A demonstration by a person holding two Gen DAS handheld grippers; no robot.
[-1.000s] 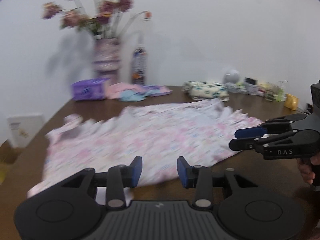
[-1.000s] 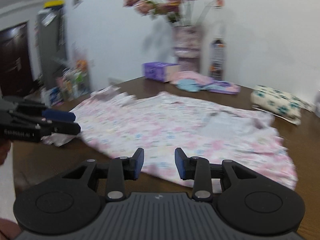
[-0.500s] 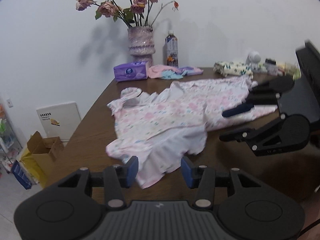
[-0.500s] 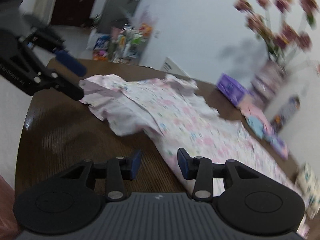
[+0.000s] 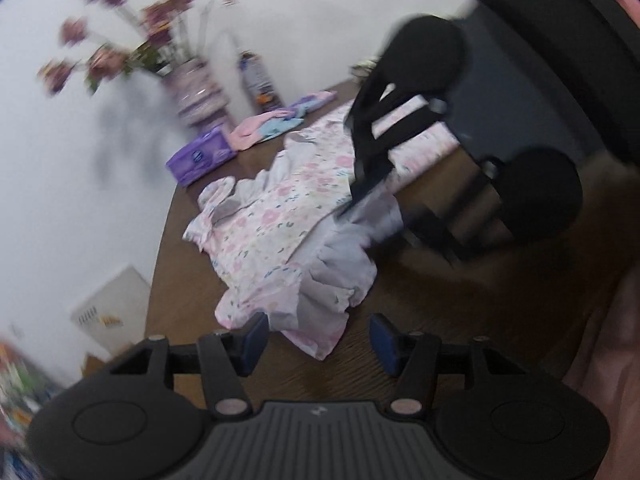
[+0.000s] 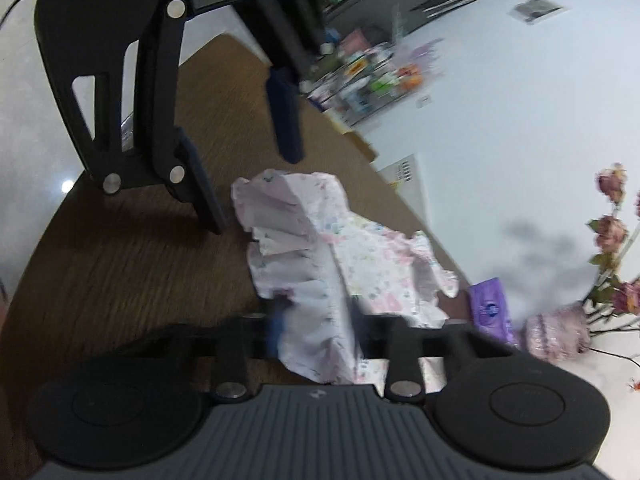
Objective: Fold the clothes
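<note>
A pink floral garment lies bunched on the brown table, its pale lining turned up at the near end. My left gripper is open wide just short of the garment's near corner, with nothing between its fingers. My right gripper comes down from the right, one finger on the cloth. In the right wrist view the garment runs between the fingers of the right gripper, whose jaws stand apart. The left gripper hangs open over the garment's far end.
A vase of flowers, a bottle, a purple tissue pack and small pink and blue cloths line the table's far edge. A white box stands on the floor beyond the table's left edge. A cluttered shelf stands by the wall.
Both grippers have swung in over the garment's near left end and now face each other closely. The left jaws have opened wider. Cloth now lies between the right fingers.
</note>
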